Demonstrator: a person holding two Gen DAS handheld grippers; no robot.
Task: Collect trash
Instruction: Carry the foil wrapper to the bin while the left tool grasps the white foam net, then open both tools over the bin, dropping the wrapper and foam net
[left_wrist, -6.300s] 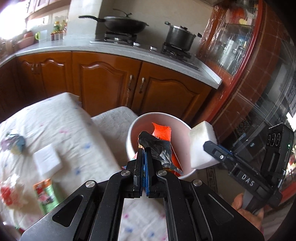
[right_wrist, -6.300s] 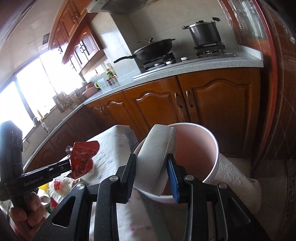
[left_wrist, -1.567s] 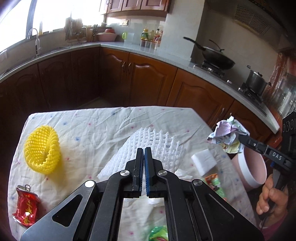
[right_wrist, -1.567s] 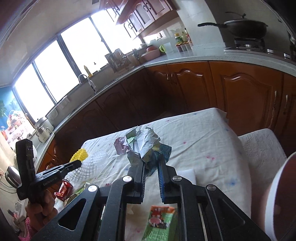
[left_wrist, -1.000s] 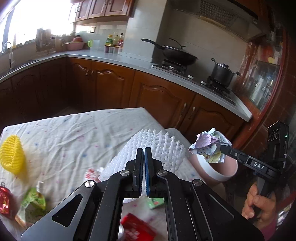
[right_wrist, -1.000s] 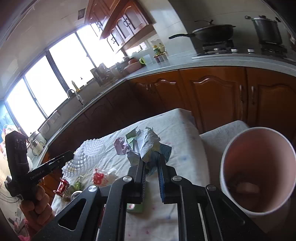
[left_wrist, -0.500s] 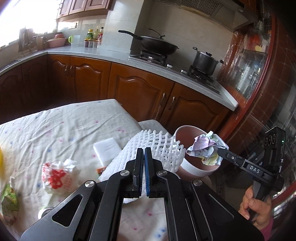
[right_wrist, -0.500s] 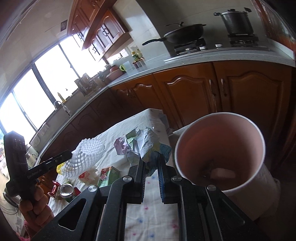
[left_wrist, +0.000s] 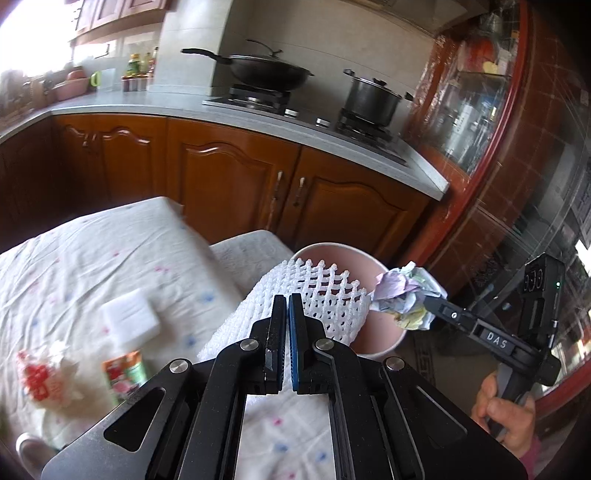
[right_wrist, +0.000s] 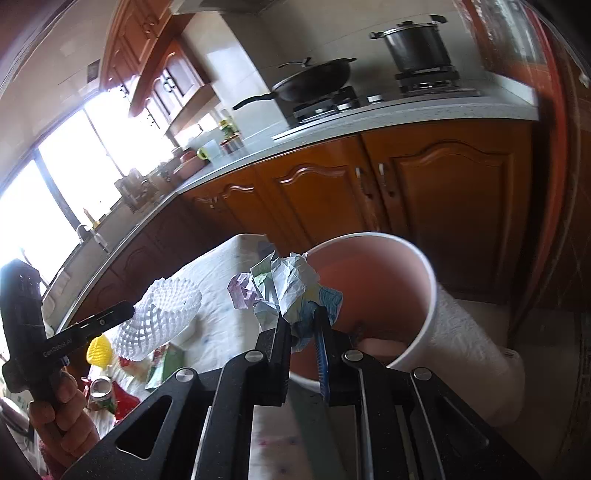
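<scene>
My left gripper (left_wrist: 287, 299) is shut on a white foam fruit net (left_wrist: 317, 295) and holds it over the near rim of the pink trash bin (left_wrist: 384, 338). The net also shows in the right wrist view (right_wrist: 162, 317). My right gripper (right_wrist: 301, 314) is shut on a crumpled paper wad (right_wrist: 284, 288) at the near edge of the bin's mouth (right_wrist: 424, 266). The wad also shows in the left wrist view (left_wrist: 402, 299), just right of the bin. Some trash lies at the bin's bottom.
On the table's white cloth (left_wrist: 110, 251) lie a white sponge block (left_wrist: 129, 314), a green and red packet (left_wrist: 123, 373), a red and white wrapper (left_wrist: 44, 376), a yellow foam net (right_wrist: 98, 349) and a can (right_wrist: 99, 391). Wooden cabinets (left_wrist: 236, 184) stand behind.
Both grippers have swung toward the bin with their loads. The foam net now overlaps the bin's rim and the paper wad has come up to its mouth.
</scene>
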